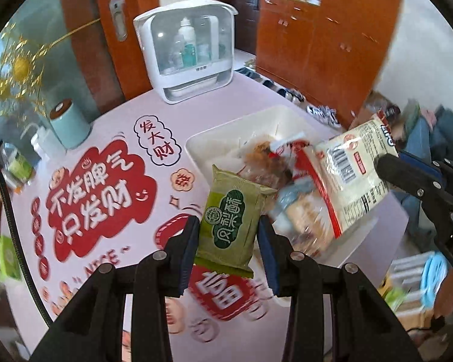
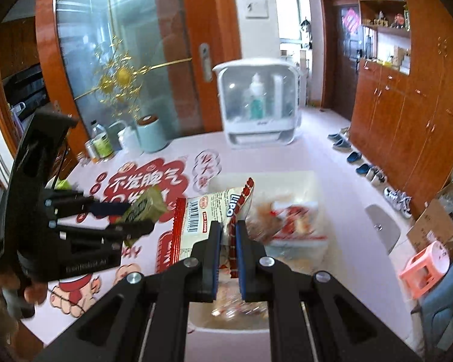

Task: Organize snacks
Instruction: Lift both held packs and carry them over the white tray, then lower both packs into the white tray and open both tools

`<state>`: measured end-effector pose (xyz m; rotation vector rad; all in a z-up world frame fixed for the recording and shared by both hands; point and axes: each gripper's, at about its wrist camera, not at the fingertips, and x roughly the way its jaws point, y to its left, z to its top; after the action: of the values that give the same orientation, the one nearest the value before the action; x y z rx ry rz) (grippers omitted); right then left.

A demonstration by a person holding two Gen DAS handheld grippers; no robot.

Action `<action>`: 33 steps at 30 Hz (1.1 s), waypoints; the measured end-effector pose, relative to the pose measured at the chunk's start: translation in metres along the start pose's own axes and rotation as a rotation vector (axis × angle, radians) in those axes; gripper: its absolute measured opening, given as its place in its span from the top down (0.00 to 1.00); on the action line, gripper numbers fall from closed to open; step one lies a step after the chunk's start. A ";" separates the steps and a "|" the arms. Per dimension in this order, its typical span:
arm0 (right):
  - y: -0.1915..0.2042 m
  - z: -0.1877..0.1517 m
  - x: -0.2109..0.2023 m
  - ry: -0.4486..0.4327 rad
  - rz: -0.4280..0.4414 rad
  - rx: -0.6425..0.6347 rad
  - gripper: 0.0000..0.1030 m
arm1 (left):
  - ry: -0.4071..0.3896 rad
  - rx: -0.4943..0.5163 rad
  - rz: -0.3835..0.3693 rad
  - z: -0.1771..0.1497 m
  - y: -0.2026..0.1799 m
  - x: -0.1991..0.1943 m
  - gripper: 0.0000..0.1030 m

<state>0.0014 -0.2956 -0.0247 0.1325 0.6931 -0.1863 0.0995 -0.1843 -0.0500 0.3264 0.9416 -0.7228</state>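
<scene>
Your left hand-held gripper (image 1: 228,235) is clamping the green pastry packet (image 1: 231,220) across its sides, carrying it above the bench (image 1: 111,114) just beside the white bin (image 1: 196,144), while your right hand-held gripper (image 2: 228,241) is pinching the red-and-white cracker bag (image 2: 202,220) by its crimped edge over that bin. Both are looking light, crinkly and slippery, their contents crushable, so you are best gripping seams or flat sides gently.

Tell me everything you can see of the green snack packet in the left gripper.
The green snack packet is a flat, olive-green, glossy pillow pack with crimped ends and a dark green oval label in white Chinese characters. It looks sealed and full. The left gripper clamps its sides, holding it upright above the tablecloth, beside the white bin.
</scene>
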 end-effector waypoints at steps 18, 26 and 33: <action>-0.053 0.028 0.038 0.003 0.017 -0.071 0.91 | -0.018 -0.253 0.057 0.009 -0.029 0.036 0.63; -0.054 0.024 0.048 0.034 0.026 -0.076 0.88 | -0.019 -0.293 0.102 0.000 -0.030 0.035 0.51; -0.062 0.016 0.060 0.116 0.018 -0.016 0.53 | -0.033 -0.299 0.154 -0.007 -0.031 0.025 0.05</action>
<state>0.0435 -0.3668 -0.0548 0.1354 0.8088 -0.1566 0.0837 -0.2132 -0.0728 0.1216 0.9665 -0.4372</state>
